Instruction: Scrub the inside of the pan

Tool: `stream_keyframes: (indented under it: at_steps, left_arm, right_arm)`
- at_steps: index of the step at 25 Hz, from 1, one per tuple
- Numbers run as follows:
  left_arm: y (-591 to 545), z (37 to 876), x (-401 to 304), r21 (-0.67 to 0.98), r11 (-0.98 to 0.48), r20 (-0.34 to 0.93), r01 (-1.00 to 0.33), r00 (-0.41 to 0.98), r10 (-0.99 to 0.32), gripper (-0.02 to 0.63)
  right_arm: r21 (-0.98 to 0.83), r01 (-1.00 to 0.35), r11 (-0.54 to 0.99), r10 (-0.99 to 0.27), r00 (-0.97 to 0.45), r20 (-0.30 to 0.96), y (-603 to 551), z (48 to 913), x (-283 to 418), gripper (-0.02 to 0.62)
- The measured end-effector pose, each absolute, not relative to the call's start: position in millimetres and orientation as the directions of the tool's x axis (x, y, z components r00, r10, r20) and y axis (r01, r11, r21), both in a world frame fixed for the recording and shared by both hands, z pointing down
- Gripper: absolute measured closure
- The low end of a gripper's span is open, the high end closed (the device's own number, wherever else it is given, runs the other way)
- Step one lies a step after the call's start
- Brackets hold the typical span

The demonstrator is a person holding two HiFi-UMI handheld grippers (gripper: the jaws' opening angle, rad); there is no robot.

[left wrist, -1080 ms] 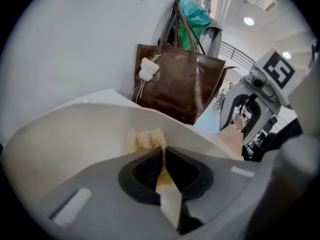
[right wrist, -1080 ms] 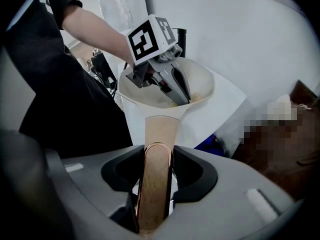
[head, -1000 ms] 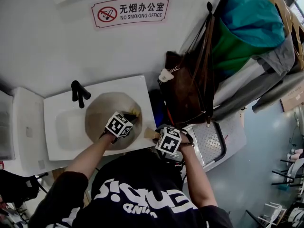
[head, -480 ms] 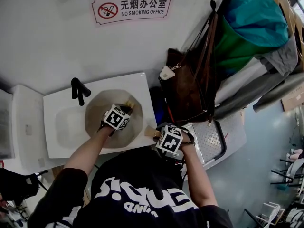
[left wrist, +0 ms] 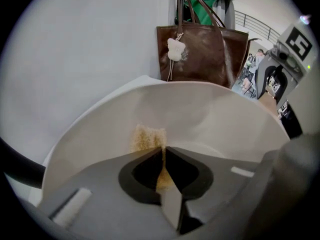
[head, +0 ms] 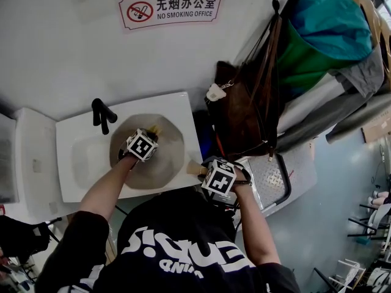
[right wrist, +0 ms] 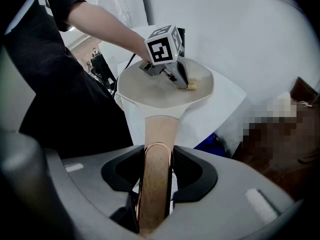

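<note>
Two hand-held grippers, one in each of the person's hands, both occupied.

Left hand-held gripper (left wrist: 163, 153): jaws drawn almost together, pinching a thin edge of a yellowish sponge (left wrist: 148, 138). The rest of the sponge stood out past the tips and lay against the inner wall of the pan (left wrist: 210, 116). From the head view this gripper pointed steeply down into the pan, toward its far side, with the marker cube uppermost.

Right hand-held gripper (right wrist: 157, 160): jaws clamped on either side of the pan's wooden handle (right wrist: 159, 134), which ran straight out from between them to the bowl. This gripper was held off the near right corner of the sink, close to the person's body.

Pan: round, pale beige inside, positioned over a white sink (head: 68, 140), handle toward the person.

Sink: rectangular, set against a white wall. A black tap (head: 101, 118) stood at its far edge, just left of the pan.

Right of the sink: a brown leather bag (head: 244, 118), hanging upright, with a small white plush charm (left wrist: 176, 49) on its strap.

On the wall above: a red-bordered no-smoking sign (head: 170, 10).

Person: black short-sleeved top (head: 183, 249) with white lettering.
</note>
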State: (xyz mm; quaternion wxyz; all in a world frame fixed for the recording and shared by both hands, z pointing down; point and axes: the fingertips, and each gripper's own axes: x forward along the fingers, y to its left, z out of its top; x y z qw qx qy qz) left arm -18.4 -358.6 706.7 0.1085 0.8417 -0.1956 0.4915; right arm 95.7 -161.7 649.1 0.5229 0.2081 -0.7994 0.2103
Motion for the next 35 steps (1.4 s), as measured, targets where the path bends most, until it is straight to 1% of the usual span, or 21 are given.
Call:
stream_keyframes:
  at_steps: [2,9,14,21,25,35]
  left_arm:
    - [-358.8,708.2,-20.8,-0.02,-0.913,0.875,-0.407,0.435,-0.213,0.584]
    - [-352.6,718.1,-55.3,-0.057,-0.943,0.939,-0.328,0.304,-0.163,0.584]
    - [-344.2,719.3,-75.8,-0.033,-0.948,0.961,-0.318,0.252,-0.118,0.584]
    - [-324.5,718.6,-90.6,0.015,-0.952,0.973,-0.306,0.223,-0.056,0.584]
    - [-311.2,720.3,-110.9,0.033,-0.947,0.99,-0.321,0.14,-0.013,0.584]
    - [-244.9,718.8,-91.7,0.272,-0.93,0.957,-0.247,0.169,0.235,0.584]
  right_arm:
    - [-0.12,-0.552,0.825,-0.111,-0.366,0.924,-161.3,648.9,95.9,0.425]
    - [-0.119,-0.551,0.826,-0.111,-0.367,0.923,-162.2,649.5,95.7,0.424]
    - [-0.116,-0.551,0.826,-0.115,-0.367,0.923,-162.2,649.5,96.3,0.425]
    - [-0.114,-0.556,0.823,-0.121,-0.369,0.922,-162.2,649.2,95.7,0.425]
    - [-0.118,-0.555,0.824,-0.115,-0.368,0.923,-161.5,650.6,96.4,0.425]
    - [-0.115,-0.556,0.823,-0.12,-0.369,0.922,-162.5,649.4,96.3,0.425]
